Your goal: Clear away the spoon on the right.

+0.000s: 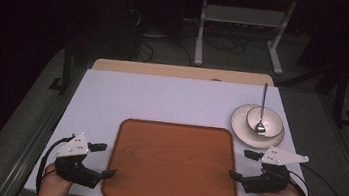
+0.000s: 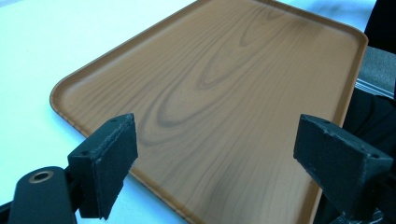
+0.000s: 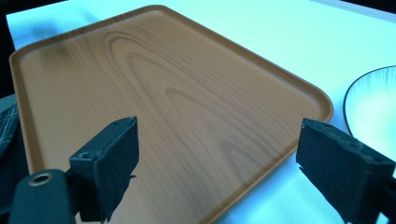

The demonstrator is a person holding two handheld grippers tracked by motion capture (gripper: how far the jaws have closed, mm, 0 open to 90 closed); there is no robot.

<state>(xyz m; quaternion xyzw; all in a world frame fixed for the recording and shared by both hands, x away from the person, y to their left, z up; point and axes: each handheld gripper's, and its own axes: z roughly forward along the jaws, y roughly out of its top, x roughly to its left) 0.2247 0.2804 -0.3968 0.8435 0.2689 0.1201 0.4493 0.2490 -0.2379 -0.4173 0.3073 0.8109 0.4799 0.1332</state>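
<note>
High view shows your left tool (image 1: 100, 158) and right tool (image 1: 244, 165) spread wide and empty, flanking the bare wooden tray (image 1: 173, 163). Bowl (image 1: 264, 120), spoon (image 1: 262, 109) and plate (image 1: 240, 123) sit on the worktop (image 1: 162, 99); seemingly nothing is started.

The tray (image 2: 224, 93) shows smooth wood-grain with a soft sheen, the spoon (image 1: 262, 109) shiny metal, the surface (image 1: 162, 101) matt white.
</note>
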